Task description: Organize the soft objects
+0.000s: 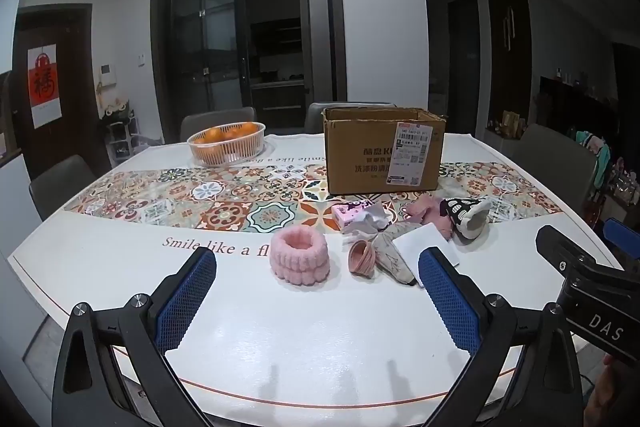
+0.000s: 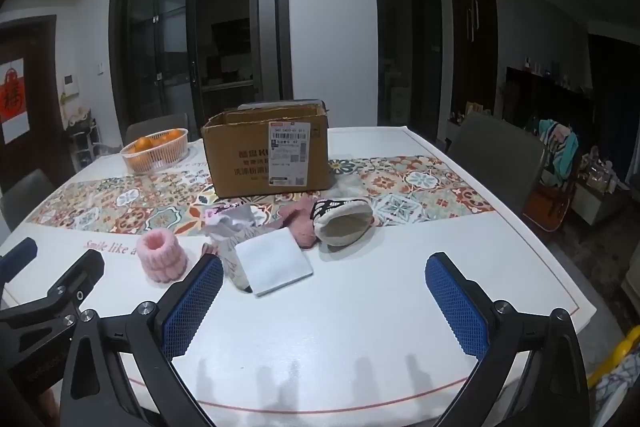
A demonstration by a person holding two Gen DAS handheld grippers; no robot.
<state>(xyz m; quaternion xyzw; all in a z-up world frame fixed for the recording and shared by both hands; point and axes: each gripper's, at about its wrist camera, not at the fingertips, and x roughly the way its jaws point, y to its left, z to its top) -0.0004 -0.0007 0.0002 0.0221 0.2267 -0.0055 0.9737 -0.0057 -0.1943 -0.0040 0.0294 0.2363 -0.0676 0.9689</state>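
Both the left hand-held gripper (image 1: 316,291) and right hand-held gripper (image 2: 324,301) are held released above the counter (image 2: 360,327); soft objects (image 2: 344,223) are heaped before a cardboard box (image 2: 264,155).

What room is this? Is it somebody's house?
Most likely a home's dining room. A table with a patterned runner has chairs round it, a basket of oranges sits on it, and glass doors behind seem to open on a kitchen.

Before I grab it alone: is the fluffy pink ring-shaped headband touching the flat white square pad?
Apart. The right wrist view shows the fluffy pink ring-shaped headband left of the flat white square pad, with bare table and floral cloth between them.
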